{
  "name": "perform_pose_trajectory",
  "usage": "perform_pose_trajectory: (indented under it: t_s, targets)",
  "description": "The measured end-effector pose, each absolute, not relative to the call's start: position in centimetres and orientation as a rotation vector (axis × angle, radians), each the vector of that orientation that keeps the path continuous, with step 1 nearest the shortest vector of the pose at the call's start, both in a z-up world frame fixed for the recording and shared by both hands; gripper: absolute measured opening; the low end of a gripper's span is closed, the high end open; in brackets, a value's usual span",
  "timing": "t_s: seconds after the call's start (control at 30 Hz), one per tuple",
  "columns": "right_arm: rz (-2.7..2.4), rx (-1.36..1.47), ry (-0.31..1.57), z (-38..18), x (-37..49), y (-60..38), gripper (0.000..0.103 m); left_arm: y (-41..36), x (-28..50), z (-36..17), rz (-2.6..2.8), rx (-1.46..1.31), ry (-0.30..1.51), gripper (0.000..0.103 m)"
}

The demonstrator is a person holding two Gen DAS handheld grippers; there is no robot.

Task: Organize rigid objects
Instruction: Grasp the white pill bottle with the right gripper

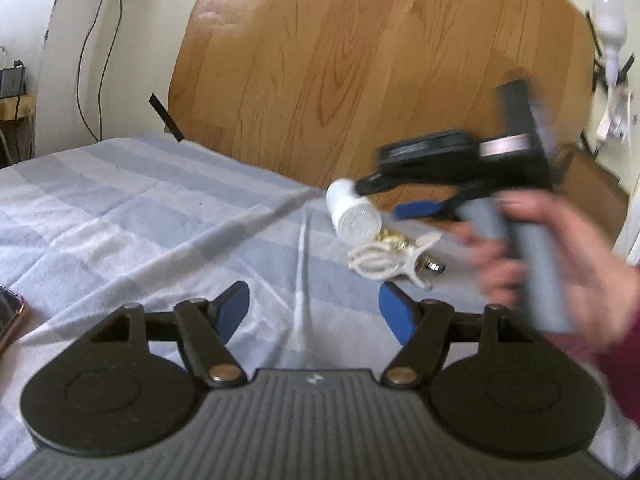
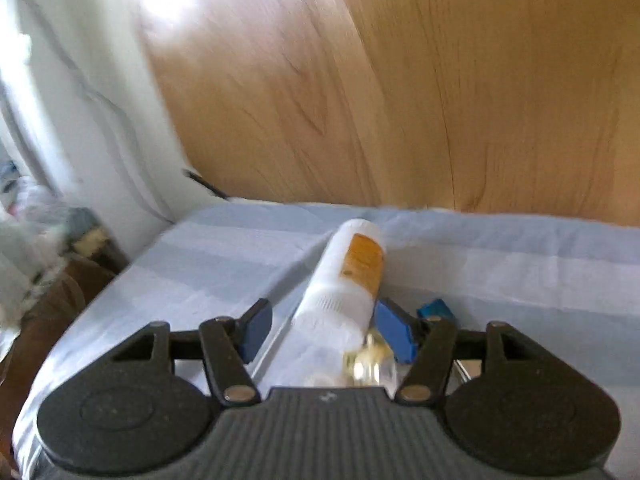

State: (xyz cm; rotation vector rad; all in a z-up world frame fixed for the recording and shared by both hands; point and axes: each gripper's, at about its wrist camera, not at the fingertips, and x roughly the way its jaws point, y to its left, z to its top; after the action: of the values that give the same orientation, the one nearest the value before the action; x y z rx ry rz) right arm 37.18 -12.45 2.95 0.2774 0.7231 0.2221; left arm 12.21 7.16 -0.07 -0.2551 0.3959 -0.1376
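The right gripper (image 2: 322, 330) has its blue pads spread around the white cylindrical bottle with an orange label (image 2: 348, 276), which lies toward twelve o'clock on the blue-and-white checked cloth (image 2: 208, 264), probably lined up to grasp. The left gripper (image 1: 314, 312) hovers open and empty, the bottle (image 1: 352, 212) at its two o'clock beside a white plastic clip (image 1: 384, 260).

- No text, brand or number can be read in either view.
- The white cylindrical plastic bottle (image 2: 345, 280) carries an orange label patch, its print blurred past reading.
- The black body of the right gripper (image 1: 384, 200) bears a pale pinkish sticker, also blurred.
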Motion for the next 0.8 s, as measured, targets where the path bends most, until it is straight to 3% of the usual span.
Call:
perform_pose_trajectory:
  t_s: [0.17, 0.33, 0.53, 0.8]
  targets:
    - [0.209, 0.218, 0.826, 0.5, 41.1, -9.8, 0.053, 7.9, 11.5, 0.0, -0.124, -0.313, 0.331, 0.075]
    - [0.343, 0.023, 0.796, 1.5, 36.8, -6.7, 0.053, 10.2, 10.7, -0.4, -0.104, -0.455, 0.279, 0.077]
    - [0.521, -0.153, 0.721, 2.6, 24.3, -7.9, 0.053, 13.1, 10.2, -1.1, -0.132, -0.638, 0.276, 0.080]
    - [0.519, -0.156, 0.670, 0.2, 8.2, -14.9, 0.053, 8.0, 7.8, -0.6, -0.205, -0.484, 0.465, 0.082]
